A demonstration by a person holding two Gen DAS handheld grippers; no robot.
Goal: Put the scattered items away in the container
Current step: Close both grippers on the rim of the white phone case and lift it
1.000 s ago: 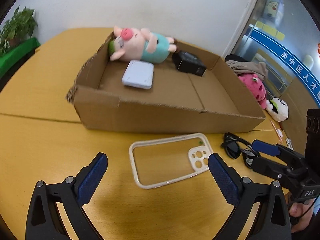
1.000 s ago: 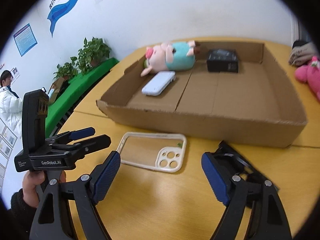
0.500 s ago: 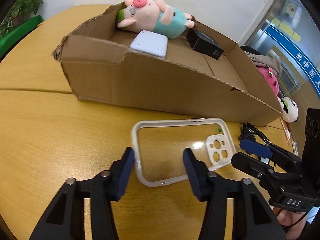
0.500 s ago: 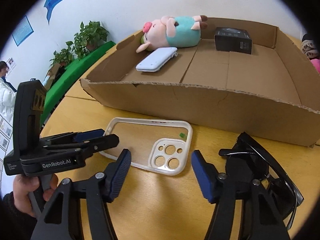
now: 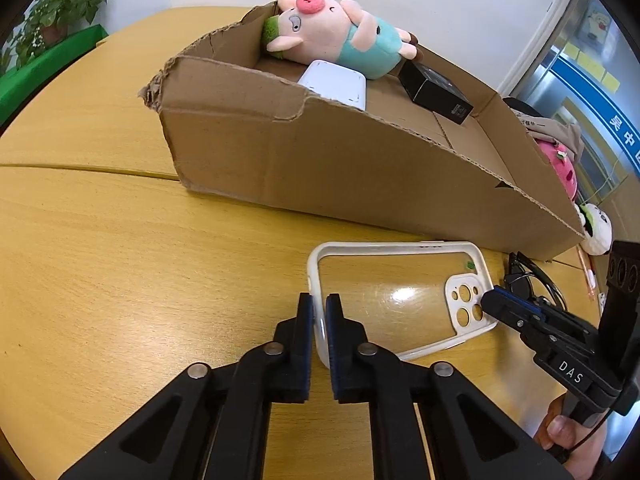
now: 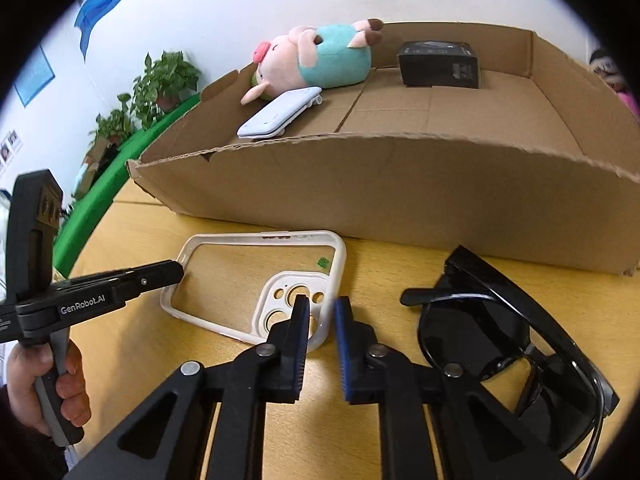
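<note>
- Left wrist view: left gripper (image 5: 319, 309) clamped on the short end rim of the phone case (image 5: 394, 294); the rim stands between the blue pads.
- Right wrist view: right gripper (image 6: 322, 315) clamped on the case's opposite end rim, beside the camera cut-out.
- Case is white-framed with a clear back and lies flat on the wooden table (image 5: 120, 264), just in front of the cardboard box (image 5: 320, 168).
- Black sunglasses (image 6: 508, 344) lie folded on the table, right of the case.
- Box holds a plush pig (image 5: 336, 36), a white flat device (image 5: 334, 84) and a small black box (image 5: 436, 92).
</note>
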